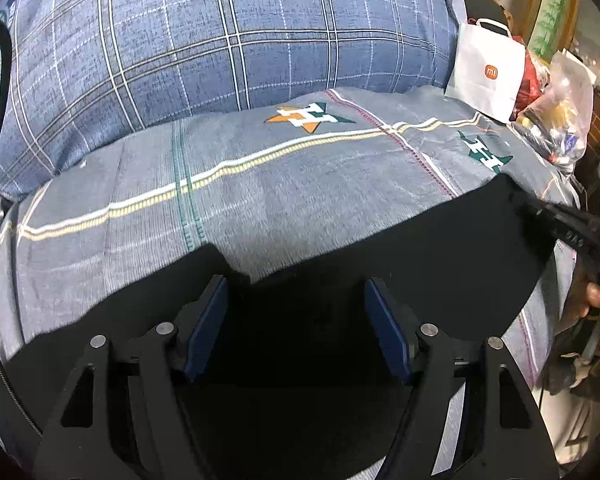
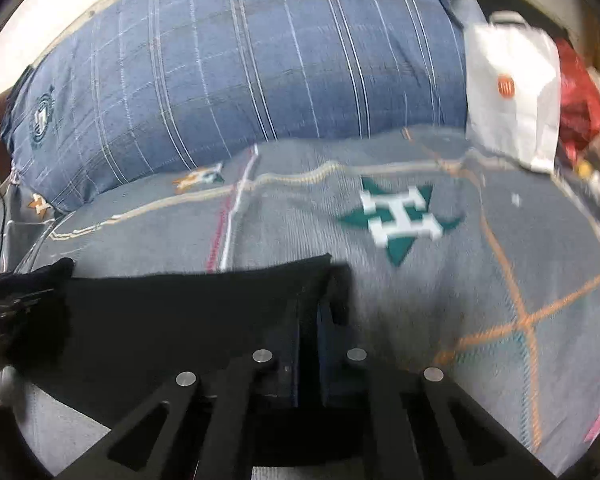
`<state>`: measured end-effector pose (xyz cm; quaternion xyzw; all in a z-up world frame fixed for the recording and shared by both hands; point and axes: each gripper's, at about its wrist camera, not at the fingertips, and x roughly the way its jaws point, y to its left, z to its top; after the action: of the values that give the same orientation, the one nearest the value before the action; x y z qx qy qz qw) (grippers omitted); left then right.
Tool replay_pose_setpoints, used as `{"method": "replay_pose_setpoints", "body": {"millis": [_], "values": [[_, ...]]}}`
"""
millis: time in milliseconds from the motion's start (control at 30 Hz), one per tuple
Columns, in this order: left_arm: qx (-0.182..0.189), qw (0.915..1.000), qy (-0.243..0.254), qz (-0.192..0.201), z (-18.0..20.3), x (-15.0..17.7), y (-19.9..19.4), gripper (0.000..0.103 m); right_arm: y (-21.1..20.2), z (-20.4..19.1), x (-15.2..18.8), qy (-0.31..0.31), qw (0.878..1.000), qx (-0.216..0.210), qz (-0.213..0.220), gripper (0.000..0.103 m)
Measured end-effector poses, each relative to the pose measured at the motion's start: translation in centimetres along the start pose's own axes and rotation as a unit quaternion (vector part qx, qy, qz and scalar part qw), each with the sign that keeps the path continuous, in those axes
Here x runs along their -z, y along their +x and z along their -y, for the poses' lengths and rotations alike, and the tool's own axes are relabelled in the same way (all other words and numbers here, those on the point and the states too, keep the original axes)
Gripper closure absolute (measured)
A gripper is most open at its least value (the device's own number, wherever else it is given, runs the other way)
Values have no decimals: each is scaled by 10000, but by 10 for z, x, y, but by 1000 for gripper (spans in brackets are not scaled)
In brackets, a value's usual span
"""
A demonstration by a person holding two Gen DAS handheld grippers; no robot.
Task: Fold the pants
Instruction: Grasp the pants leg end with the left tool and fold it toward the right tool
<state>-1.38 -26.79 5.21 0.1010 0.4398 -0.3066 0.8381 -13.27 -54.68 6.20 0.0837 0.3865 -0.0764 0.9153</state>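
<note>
My right hand-held gripper [image 2: 314,300] pinches the black pants' [image 2: 172,312] corner; my left hand-held gripper [image 1: 296,304] gapes wide above the pants, holding nothing.

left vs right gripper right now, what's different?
Left gripper is open, its blue pads spread above the black pants, gripping nothing. Right gripper is shut, pinching the pants' edge. Left sits over the middle of the cloth, right at a corner. Both are over the grey bedsheet.
</note>
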Motion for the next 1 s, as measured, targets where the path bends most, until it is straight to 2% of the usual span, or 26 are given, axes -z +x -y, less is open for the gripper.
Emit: {"method": "replay_pose_setpoints", "body": {"millis": [67, 133, 200, 333, 433, 500, 633, 800, 900, 1000], "values": [[-14, 10000, -75, 37, -3, -4, 2, 34, -3, 4, -6, 18, 9999, 29, 136, 97], [-28, 9999, -158, 50, -5, -6, 5, 34, 0, 7, -7, 59, 9995, 235, 181, 101], [-52, 9998, -188, 49, -4, -7, 6, 34, 9, 15, -3, 387, 9992, 110, 75, 101], [-59, 9998, -73, 160, 2, -8, -2, 34, 4, 14, 8, 398, 9990, 157, 86, 101], [234, 9991, 2, 349, 11, -14, -14, 34, -17, 23, 19, 724, 9972, 138, 89, 99], [383, 9980, 121, 482, 22, -19, -19, 33, -31, 27, 29, 854, 9962, 66, 134, 94], [773, 9947, 590, 328, 58, -32, -9, 32, -45, 32, 54, 1167, 9927, -289, 90, 64], [1248, 9853, 1166, 55, 107, -49, 23, 32, -43, 39, 78, 1561, 9850, -733, -22, 63], [1552, 9773, 1439, -107, 134, -60, 41, 32, -37, 39, 83, 1660, 9806, -1040, 82, 63], [1807, 9698, 1618, -240, 160, -75, 62, 32, -34, 39, 83, 1638, 9793, -1169, 237, 62]]}}
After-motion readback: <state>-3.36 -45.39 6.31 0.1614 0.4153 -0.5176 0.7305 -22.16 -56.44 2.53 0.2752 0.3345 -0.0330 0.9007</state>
